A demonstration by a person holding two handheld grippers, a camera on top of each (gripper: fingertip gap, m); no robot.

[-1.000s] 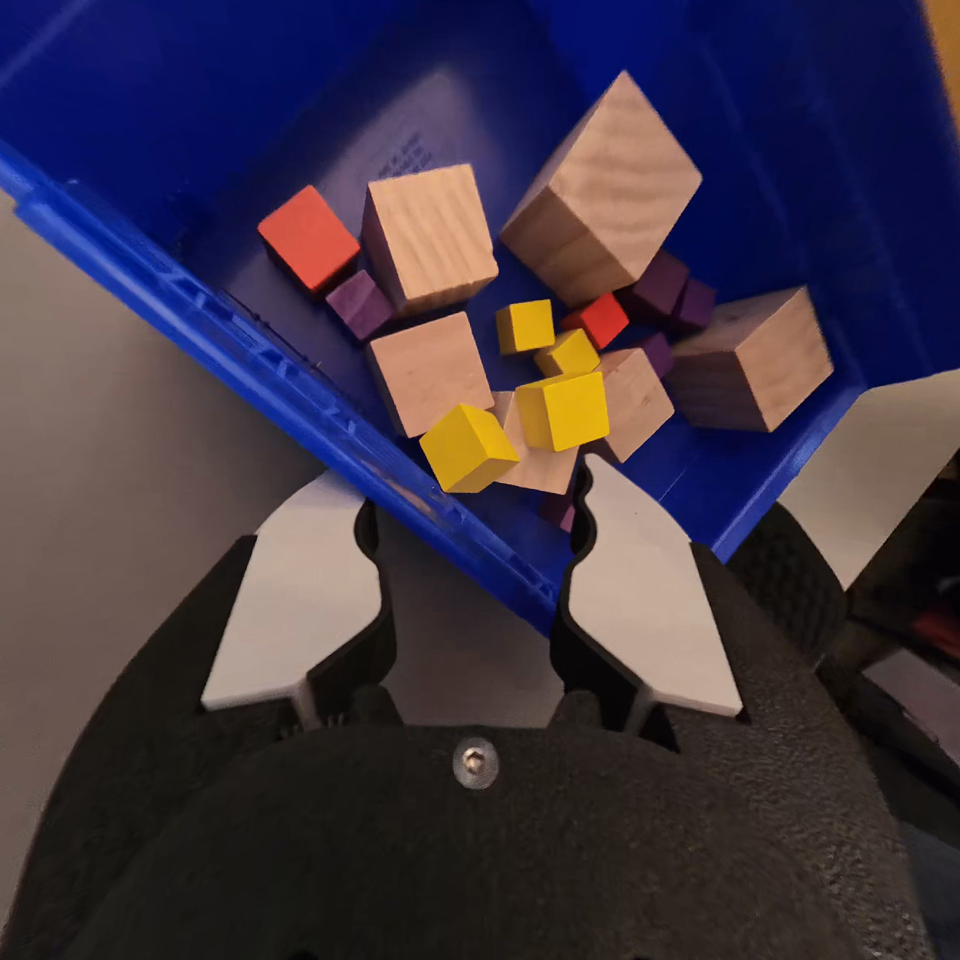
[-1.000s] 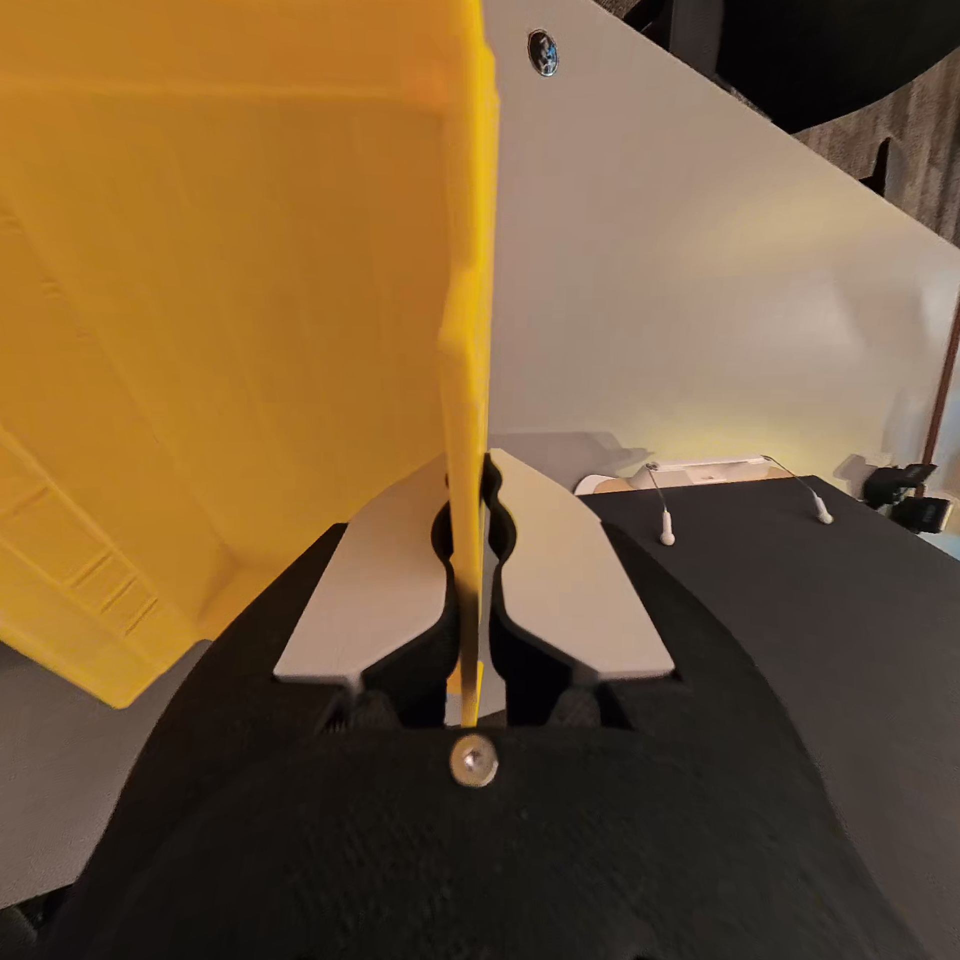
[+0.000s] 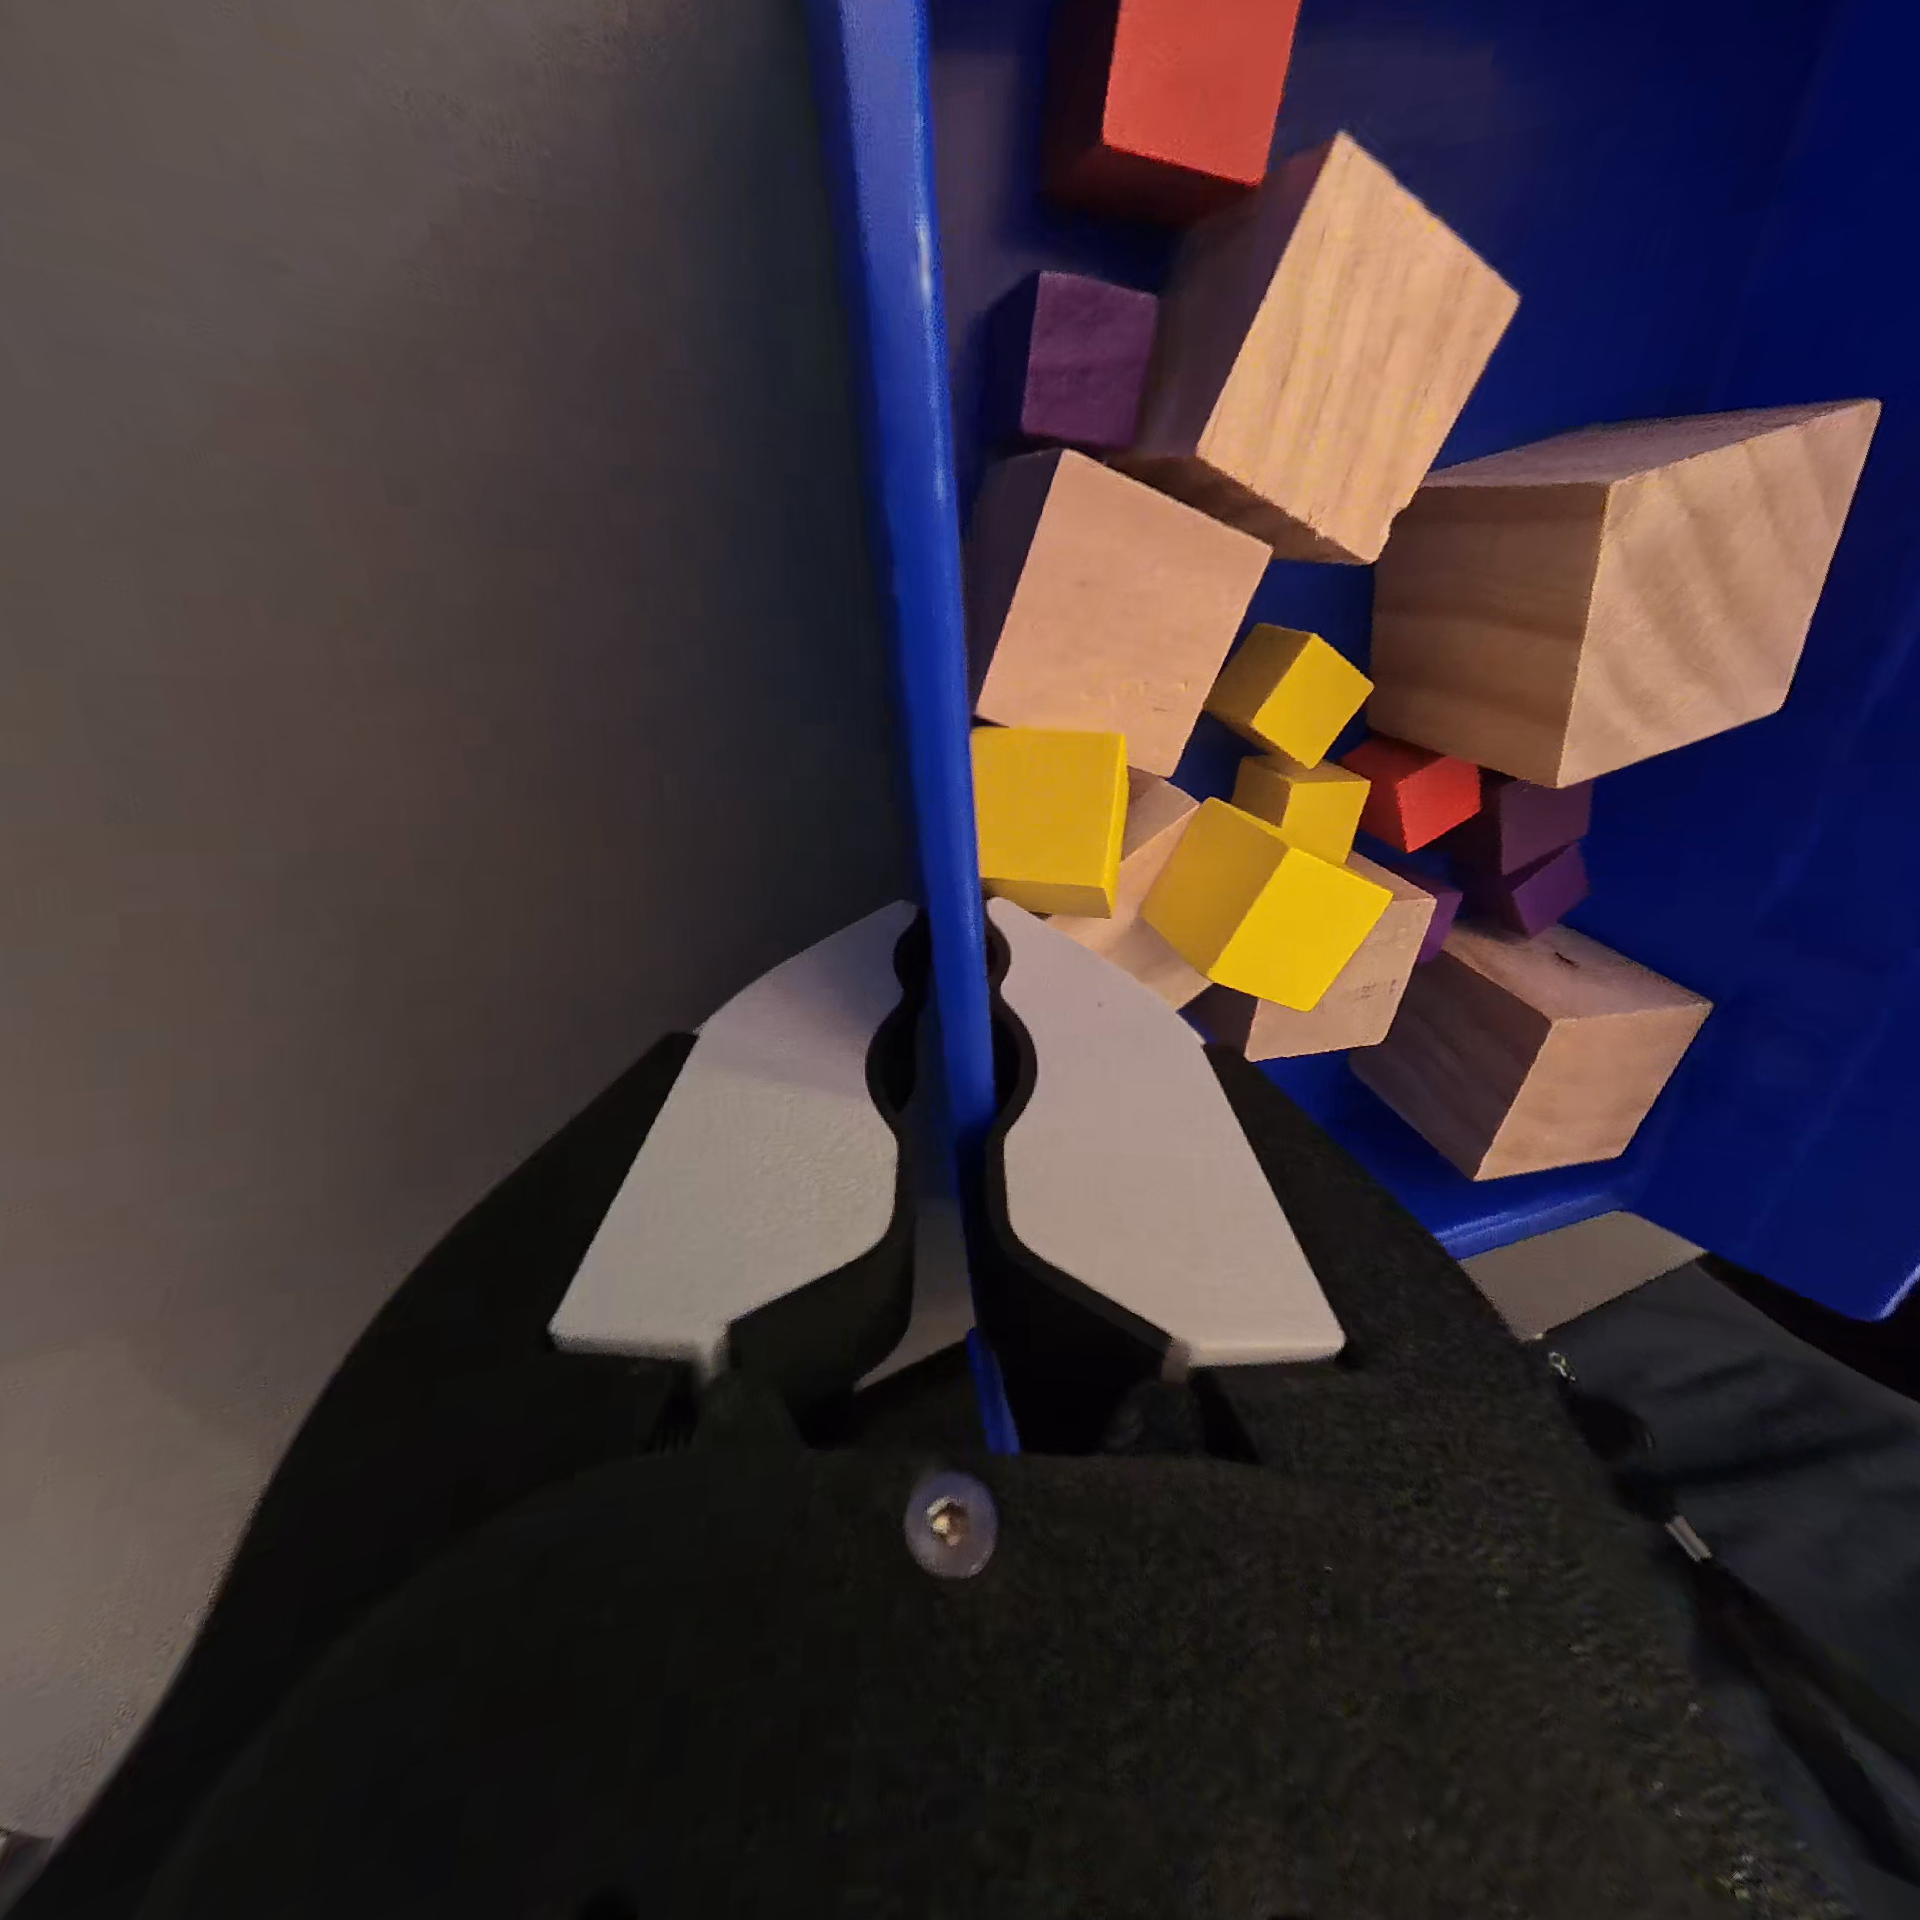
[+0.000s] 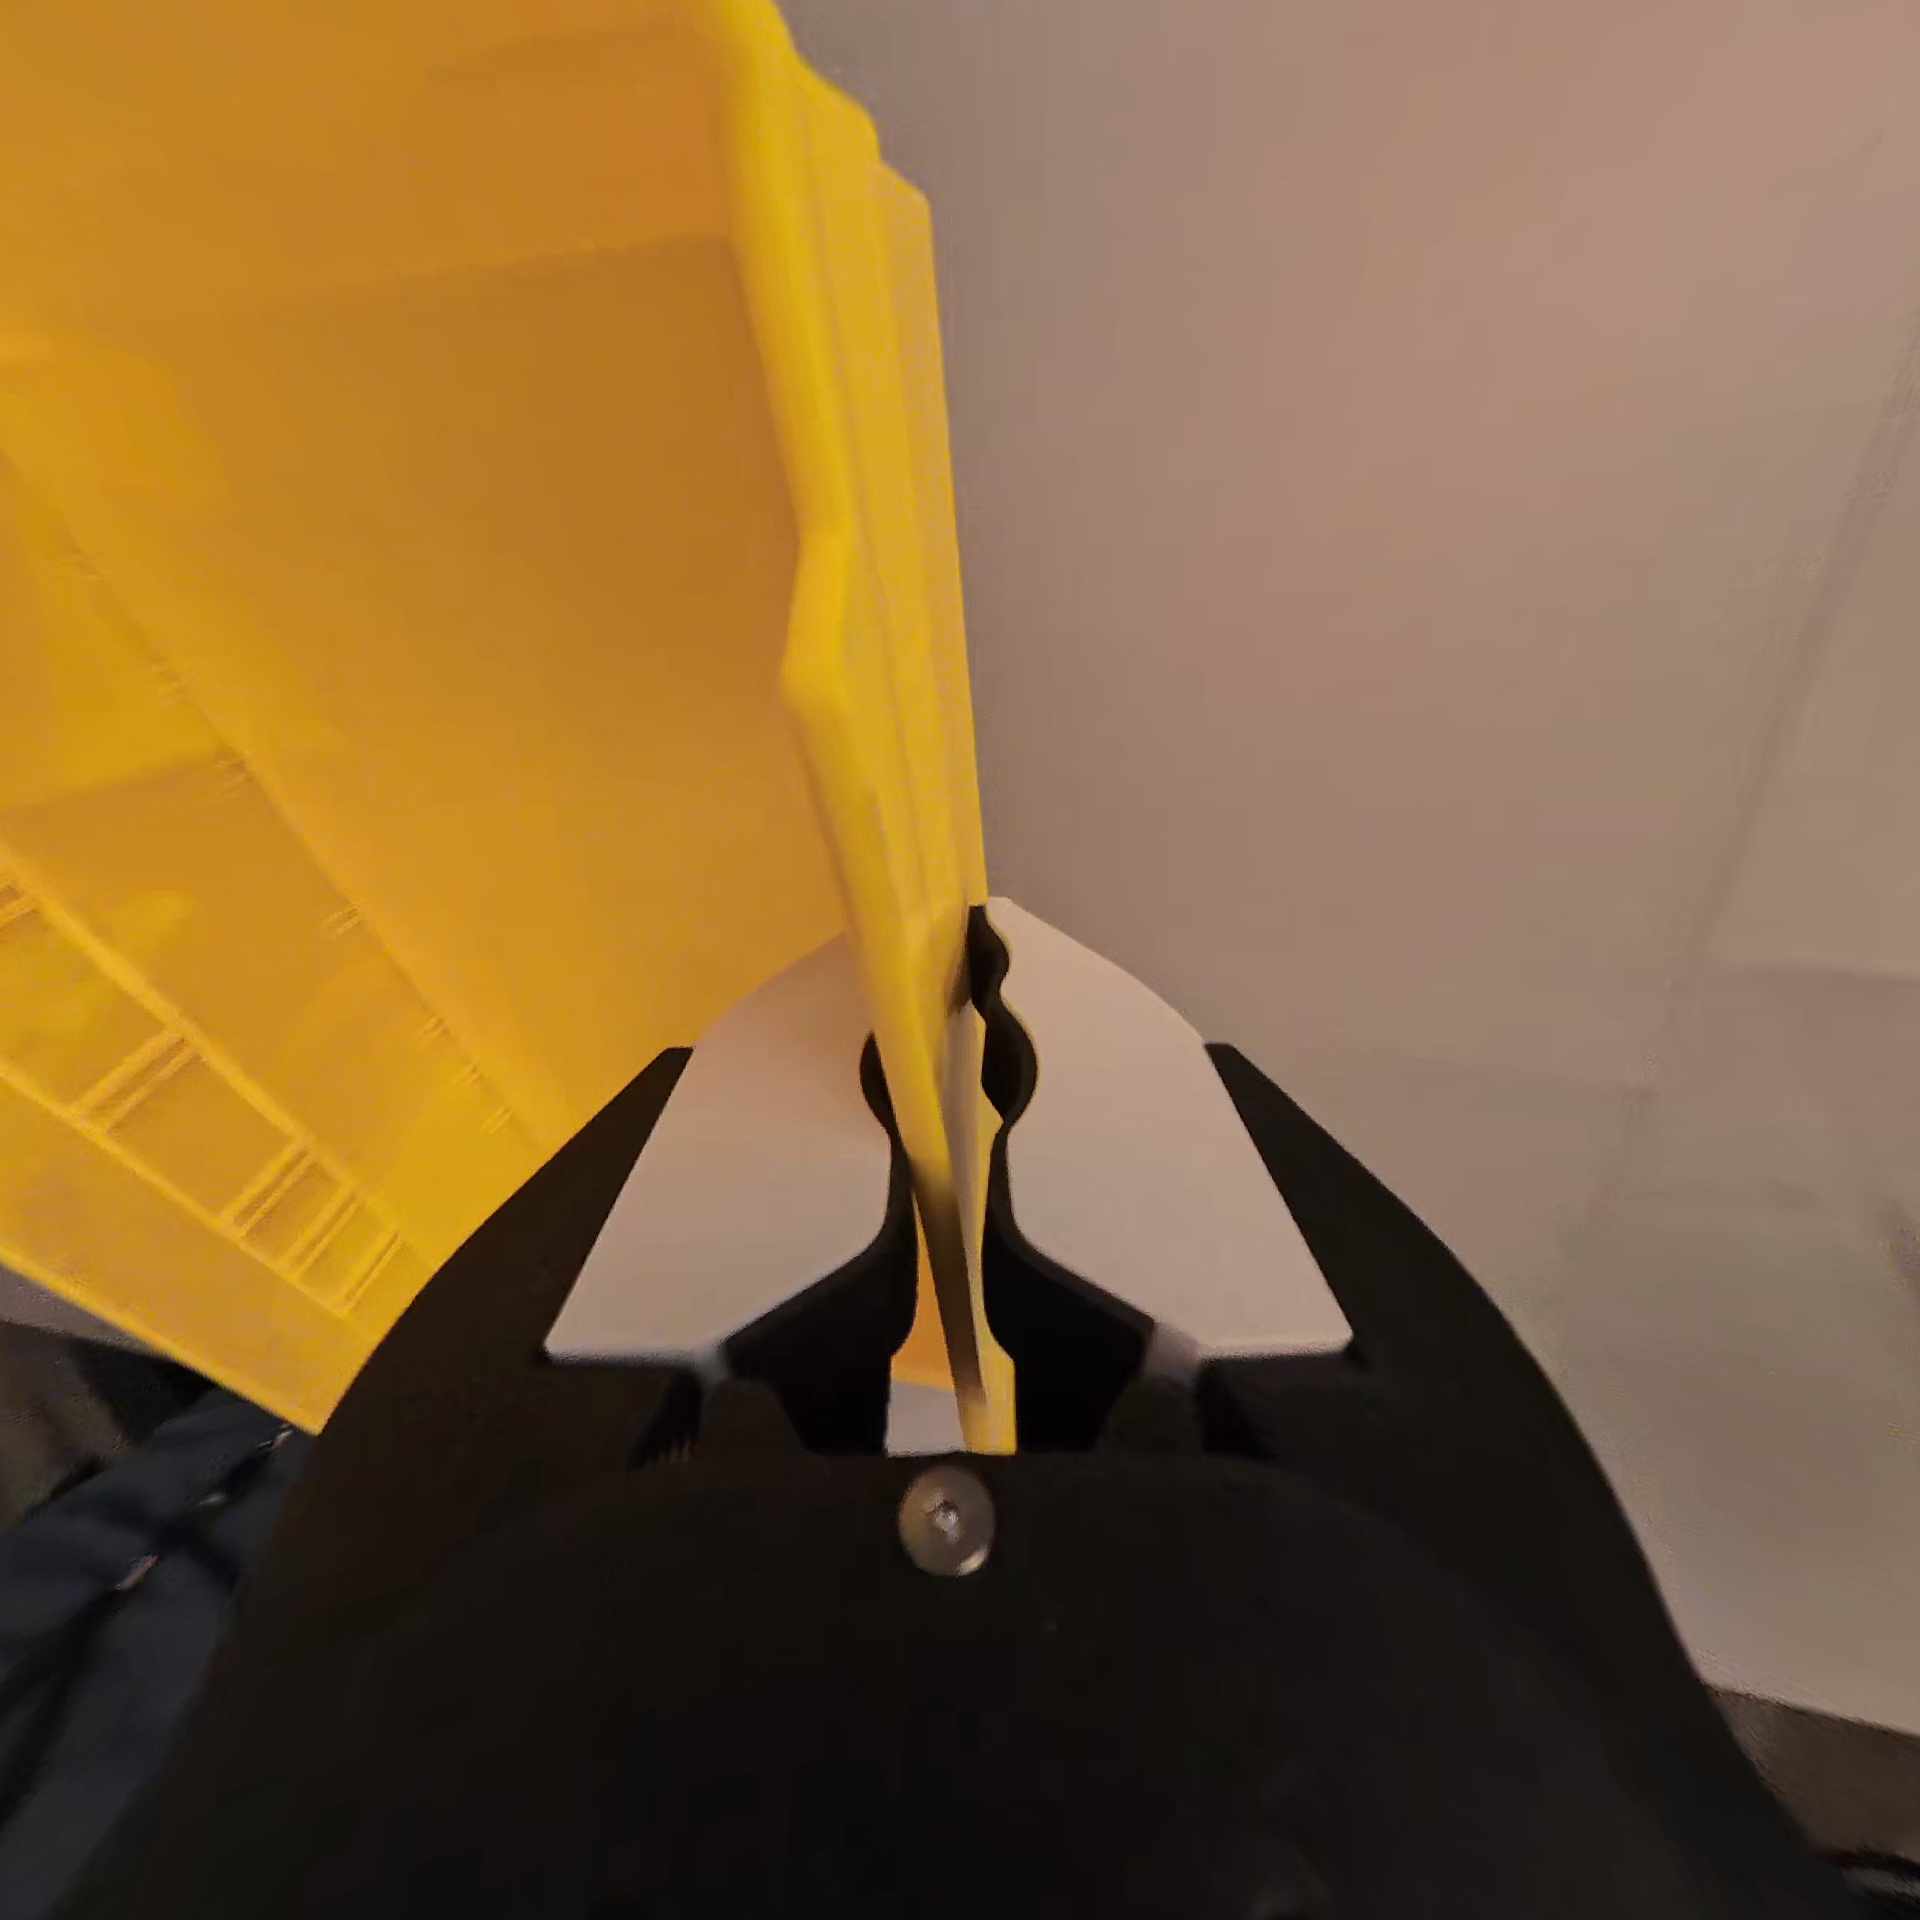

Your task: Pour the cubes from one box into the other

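both fingers clamped — left gripper (image 3: pixel 951 935) on blue box (image 3: pixel 894 416) wall, cubes (image 3: pixel 1299 894) inside, right gripper (image 4: pixel 925 935) on yellow box (image 4: pixel 468 520) wall

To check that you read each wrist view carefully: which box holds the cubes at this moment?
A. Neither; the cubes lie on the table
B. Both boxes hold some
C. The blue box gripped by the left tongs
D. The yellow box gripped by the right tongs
C: the cubes lie piled inside the blue box, whose wall the left tongs clamp, while the yellow box in the right tongs shows a bare inside.
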